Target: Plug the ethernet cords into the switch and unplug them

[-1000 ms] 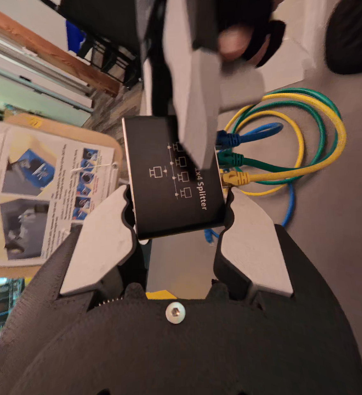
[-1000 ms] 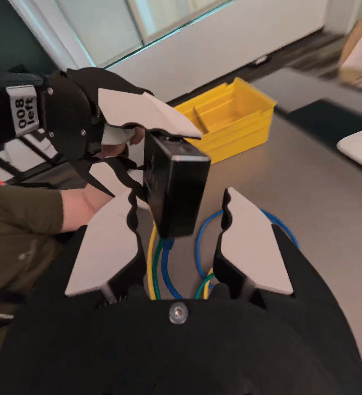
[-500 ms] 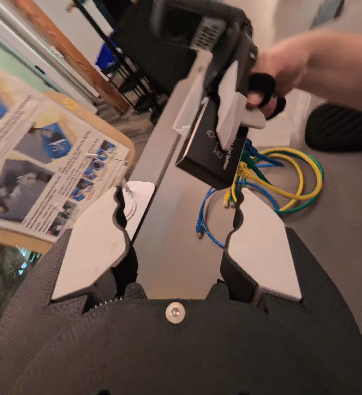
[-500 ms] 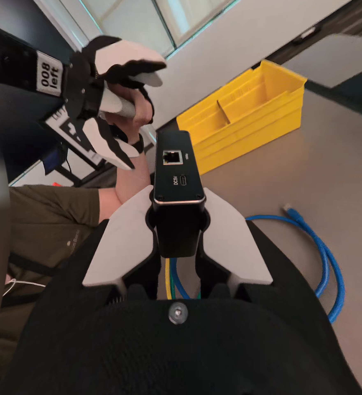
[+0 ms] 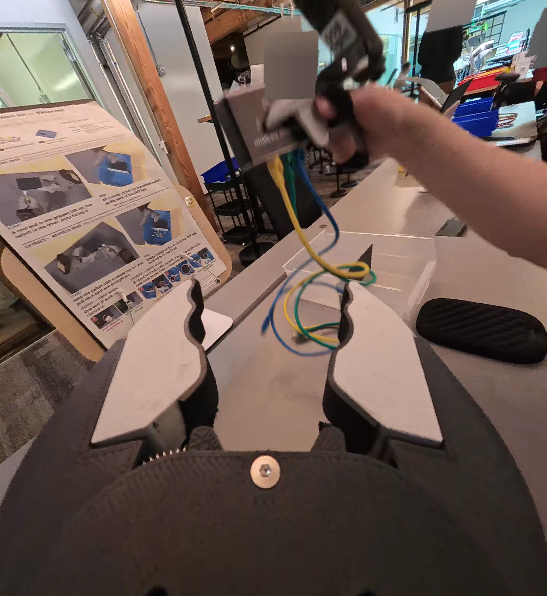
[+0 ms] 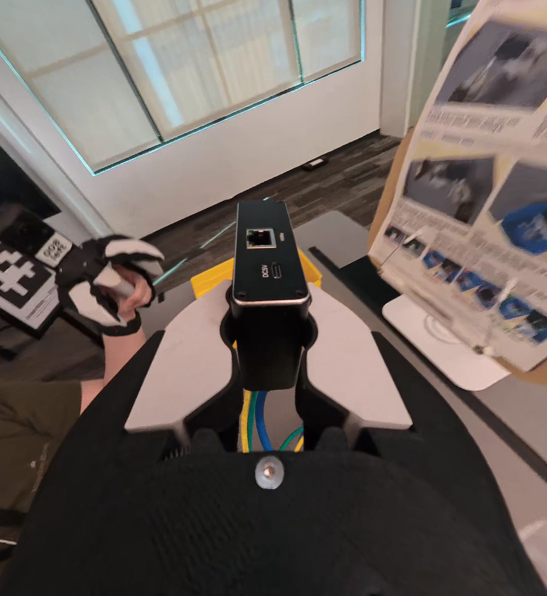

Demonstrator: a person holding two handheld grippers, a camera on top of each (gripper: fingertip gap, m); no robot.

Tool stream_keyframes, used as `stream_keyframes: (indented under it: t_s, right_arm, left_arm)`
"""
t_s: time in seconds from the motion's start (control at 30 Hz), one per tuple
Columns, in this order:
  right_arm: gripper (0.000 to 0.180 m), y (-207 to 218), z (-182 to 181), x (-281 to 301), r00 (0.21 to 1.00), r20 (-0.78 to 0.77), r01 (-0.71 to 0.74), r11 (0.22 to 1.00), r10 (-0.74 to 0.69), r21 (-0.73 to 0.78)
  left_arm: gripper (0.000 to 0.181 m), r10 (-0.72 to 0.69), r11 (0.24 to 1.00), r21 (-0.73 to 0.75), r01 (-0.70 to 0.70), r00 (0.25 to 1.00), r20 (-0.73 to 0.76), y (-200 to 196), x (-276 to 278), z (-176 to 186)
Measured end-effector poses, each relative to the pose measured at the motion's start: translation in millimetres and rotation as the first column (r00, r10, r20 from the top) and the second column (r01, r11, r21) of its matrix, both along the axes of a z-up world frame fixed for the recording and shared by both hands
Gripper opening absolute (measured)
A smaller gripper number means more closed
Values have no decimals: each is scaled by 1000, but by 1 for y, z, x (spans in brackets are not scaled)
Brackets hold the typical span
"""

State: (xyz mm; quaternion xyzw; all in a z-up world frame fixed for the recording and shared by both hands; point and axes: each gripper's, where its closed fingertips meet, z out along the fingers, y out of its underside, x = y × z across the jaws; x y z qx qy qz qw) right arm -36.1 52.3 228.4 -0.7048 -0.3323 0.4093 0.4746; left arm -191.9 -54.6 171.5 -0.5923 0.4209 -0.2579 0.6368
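our right gripper [image 6: 270,325] clamps the black switch [image 6: 267,283], with yellow, green and blue ethernet cords [image 5: 301,209] dangling below the switch. our left gripper [image 5: 270,317] hangs released, beneath the switch.

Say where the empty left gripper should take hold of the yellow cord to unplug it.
Grip the yellow cord at its plug, right under the switch, coming from below along the cord. The right gripper holds the switch lifted, ports down, so the cords hang free; the slack would just bend. The left gripper is open.
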Motion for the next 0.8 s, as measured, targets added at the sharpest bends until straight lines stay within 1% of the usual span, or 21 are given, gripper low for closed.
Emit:
stream_keyframes:
  t_s: [0.1, 0.2, 0.33, 0.43, 0.53, 0.67, 0.8]
  right_arm:
    - [36, 13, 54, 16, 996, 35, 85, 994, -87, 68]
    - [36, 28, 94, 42, 977, 73, 192, 974, -202, 123]
    - [36, 42, 133, 81, 950, 42, 301, 941, -311, 156]
    - [36, 49, 150, 105, 930, 27, 355, 918, -365, 178]
    - [36, 61, 148, 130, 891, 85, 422, 882, -446, 209]
    - [36, 80, 118, 162, 827, 205, 475, 846, -523, 243]
    - [36, 98, 95, 185, 782, 249, 506, 815, -572, 284]
  left_arm:
    - [81, -13, 1000, -22, 14, 1000, 6, 0, -2, -2]
    - [81, -27, 999, -30, 27, 1000, -1, 0, 0, -4]
    - [81, -39, 999, -36, 38, 999, -31, 0, 5, -9]
    - [81, -48, 998, -40, 45, 997, -66, -1, 11, -15]
    - [81, -34, 999, -35, 31, 994, -99, 1, 15, -19]
    - [81, -42, 999, -33, 39, 993, -108, 0, 20, -20]
    - [81, -51, 998, -34, 48, 993, -107, -1, 23, -20]
